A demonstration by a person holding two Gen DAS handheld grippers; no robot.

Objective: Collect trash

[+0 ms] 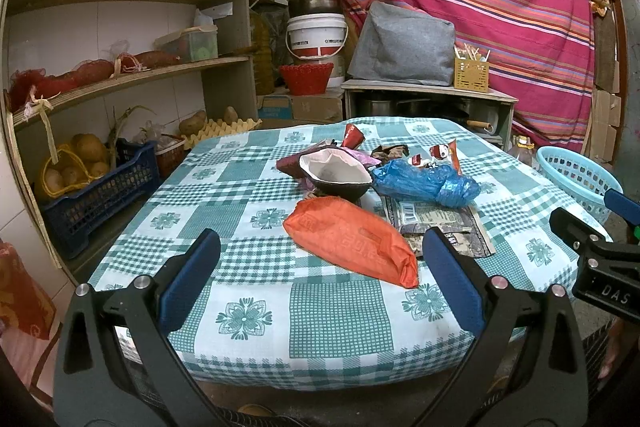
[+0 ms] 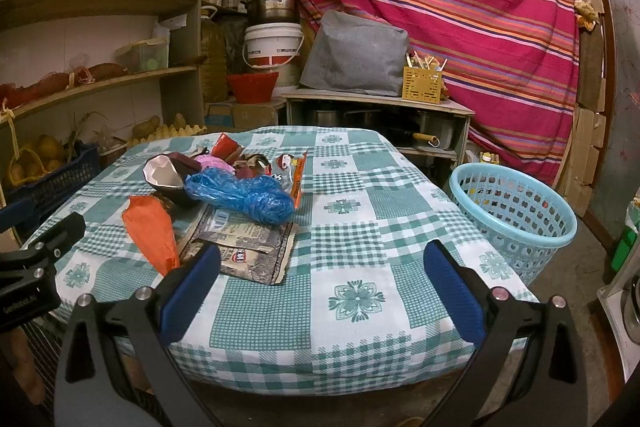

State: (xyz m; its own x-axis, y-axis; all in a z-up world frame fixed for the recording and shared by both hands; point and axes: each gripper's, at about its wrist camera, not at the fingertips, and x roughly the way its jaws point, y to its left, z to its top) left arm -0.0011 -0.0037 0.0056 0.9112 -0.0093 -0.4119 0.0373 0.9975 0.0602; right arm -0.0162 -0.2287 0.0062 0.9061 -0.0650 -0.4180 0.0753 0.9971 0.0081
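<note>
Left gripper [image 1: 320, 279] is held wide open, nothing between the pads; same for right gripper [image 2: 322, 285]. Trash is piled on the checked tablecloth [image 2: 360, 219]: orange bag [image 1: 352, 241] at 12 o'clock of the left gripper, blue bag [image 2: 244, 197] at 11 of the right. Blue basket [image 2: 516, 215] is seen at 2 o'clock, off the table.

Both wrist views face table [image 1: 248, 267] from near edge, sharing it.

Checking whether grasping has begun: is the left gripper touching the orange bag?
Apart. The left wrist view shows the left gripper open, and checked tablecloth visible between its fingers and the orange bag.
</note>
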